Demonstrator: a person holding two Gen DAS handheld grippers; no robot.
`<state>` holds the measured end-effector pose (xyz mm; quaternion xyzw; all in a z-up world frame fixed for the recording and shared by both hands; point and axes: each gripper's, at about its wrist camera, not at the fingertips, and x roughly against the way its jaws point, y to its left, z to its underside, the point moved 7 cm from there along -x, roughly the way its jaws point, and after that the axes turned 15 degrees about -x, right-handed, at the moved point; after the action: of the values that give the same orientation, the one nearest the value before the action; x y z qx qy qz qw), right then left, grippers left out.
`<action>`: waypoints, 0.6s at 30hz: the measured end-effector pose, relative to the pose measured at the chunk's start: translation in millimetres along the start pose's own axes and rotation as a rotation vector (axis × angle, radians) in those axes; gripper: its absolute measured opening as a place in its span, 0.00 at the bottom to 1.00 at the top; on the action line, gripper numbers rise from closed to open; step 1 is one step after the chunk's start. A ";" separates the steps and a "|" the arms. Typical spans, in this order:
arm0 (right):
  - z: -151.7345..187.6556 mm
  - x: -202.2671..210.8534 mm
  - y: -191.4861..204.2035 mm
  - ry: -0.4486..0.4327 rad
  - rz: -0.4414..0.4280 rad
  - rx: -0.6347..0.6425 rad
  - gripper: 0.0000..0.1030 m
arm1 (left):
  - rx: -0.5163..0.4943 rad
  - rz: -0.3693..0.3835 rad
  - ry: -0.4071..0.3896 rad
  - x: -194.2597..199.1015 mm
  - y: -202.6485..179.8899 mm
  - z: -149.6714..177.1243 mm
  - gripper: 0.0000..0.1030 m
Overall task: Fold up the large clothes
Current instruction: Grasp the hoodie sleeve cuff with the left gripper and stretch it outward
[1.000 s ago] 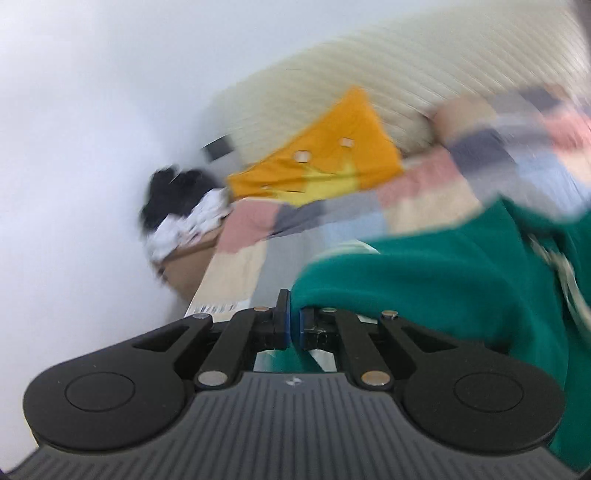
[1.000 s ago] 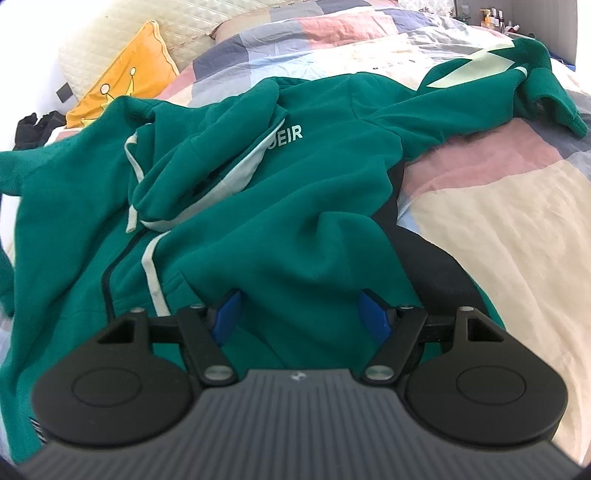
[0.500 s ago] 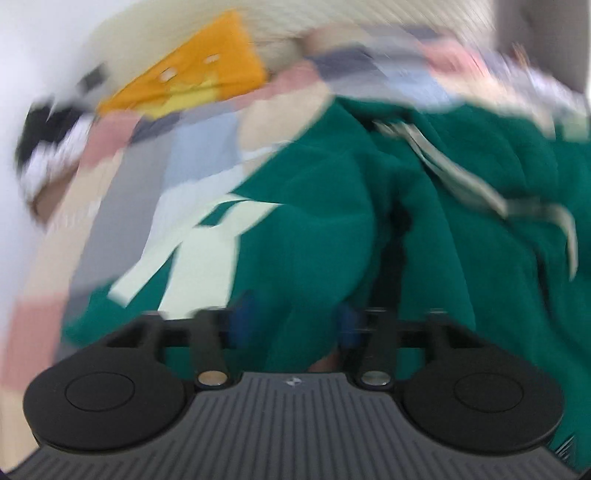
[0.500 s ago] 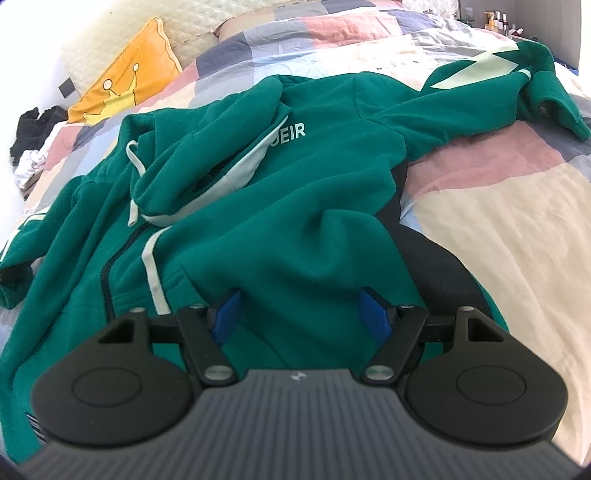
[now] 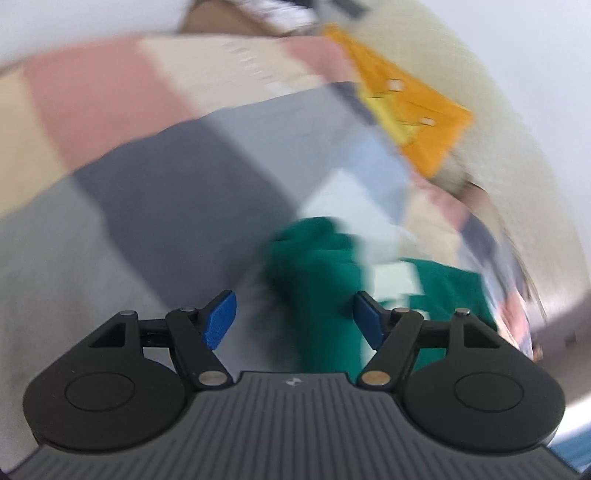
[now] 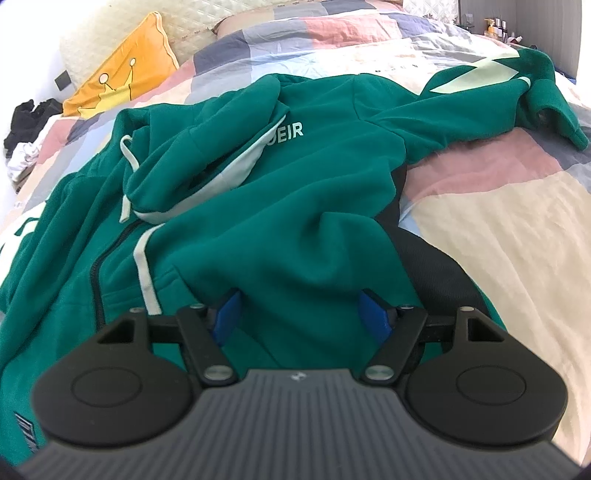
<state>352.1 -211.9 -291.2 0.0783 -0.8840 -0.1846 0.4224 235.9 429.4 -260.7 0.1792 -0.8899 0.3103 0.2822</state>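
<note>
A large green zip hoodie (image 6: 280, 184) lies spread front-up on a patchwork quilt (image 6: 498, 221), its hood (image 6: 207, 147) flopped over the chest. One sleeve (image 6: 480, 103) stretches to the far right. My right gripper (image 6: 301, 310) hovers open over the lower front of the hoodie, blue pads wide apart with fabric below them. In the blurred left wrist view, my left gripper (image 5: 295, 314) has its jaws opening. The other green sleeve (image 5: 317, 266) lies on the quilt just ahead of and between its pads, which do not press on it.
An orange cushion (image 6: 122, 85) leans on the cream quilted headboard (image 6: 184, 22) at the far left; it also shows in the left wrist view as the orange cushion (image 5: 413, 114). A pile of dark and white clothes (image 6: 26, 122) sits beside the bed at the left edge.
My left gripper was shut on green fabric held up high; it has let go, opened, rolled and dropped toward the quilt. The left sleeve now lies flat. The right gripper has not moved.
</note>
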 end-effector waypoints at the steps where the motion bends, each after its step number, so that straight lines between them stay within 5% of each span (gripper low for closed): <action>1: 0.1 -0.3 0.2 -0.001 0.003 0.001 0.71 | 0.032 0.007 0.000 -6.3 7.5 1.8 0.72; 6: 1.5 -4.1 4.1 -0.004 0.032 0.027 0.71 | 0.145 0.129 -0.011 -28.1 17.4 0.6 0.73; 9: 1.1 -6.9 5.0 -0.004 0.046 0.031 0.71 | 0.107 0.214 0.027 -49.6 -2.3 0.1 0.72; 11: 1.4 -7.2 6.5 -0.005 0.054 0.038 0.71 | 0.081 0.196 0.043 -65.2 -15.1 0.1 0.70; 15: 1.1 -7.7 10.4 -0.006 0.064 0.041 0.71 | 0.053 0.102 0.092 -89.0 -31.6 -3.5 0.32; 18: 2.6 -4.4 12.9 -0.008 0.068 0.032 0.70 | 0.033 0.076 0.086 -82.2 -33.9 -20.6 0.18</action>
<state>353.1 -198.0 -290.8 0.0541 -0.8908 -0.1561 0.4234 324.6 429.5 -282.4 0.1364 -0.8779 0.3429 0.3050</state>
